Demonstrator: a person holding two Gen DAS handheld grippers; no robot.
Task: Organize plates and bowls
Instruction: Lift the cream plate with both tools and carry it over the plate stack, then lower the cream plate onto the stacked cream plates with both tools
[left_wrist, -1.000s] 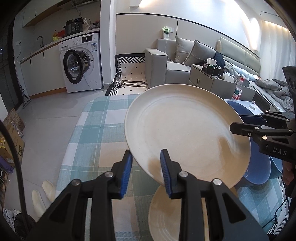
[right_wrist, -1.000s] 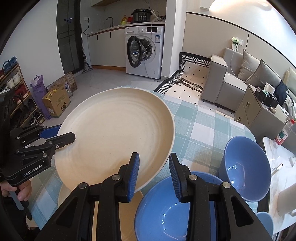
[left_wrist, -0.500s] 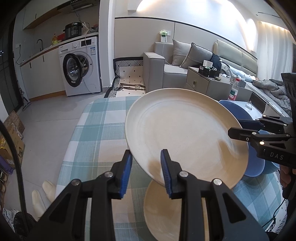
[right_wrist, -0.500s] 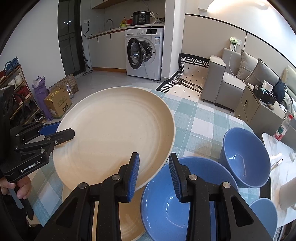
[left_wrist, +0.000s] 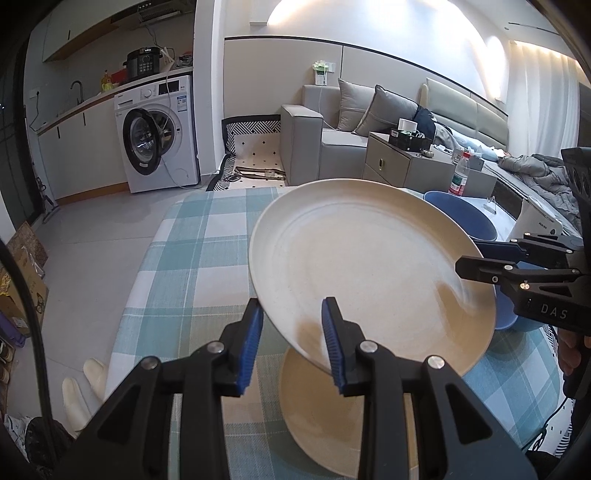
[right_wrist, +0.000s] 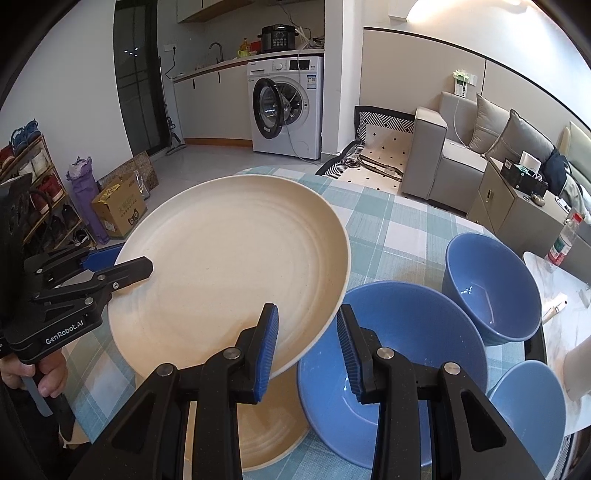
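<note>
Clearly the large cream plate (left_wrist: 369, 266) is off the counter (left_wrist: 192, 251), tilted and filling the middle of both views, with a second cream plate (left_wrist: 317, 402) lying flat below it near the bottom edge. The left gripper (left_wrist: 291, 336) has its jaws part-open astride the plate's near rim, and the right gripper (right_wrist: 308, 347) straddles the opposite rim the same way; whether either pair truly pinches the rim I cannot tell (a gap shows beside each blue pad). Such a plate looks stiff, smooth and likely breakable, so the thin rim seems the only place to take hold, and a firm, level grip would matter. Three blue bowls (right_wrist: 391, 369) sit at lower right of the right view, the nearest partly hidden behind the jaws, the smallest cut off by the frame edge.
</note>
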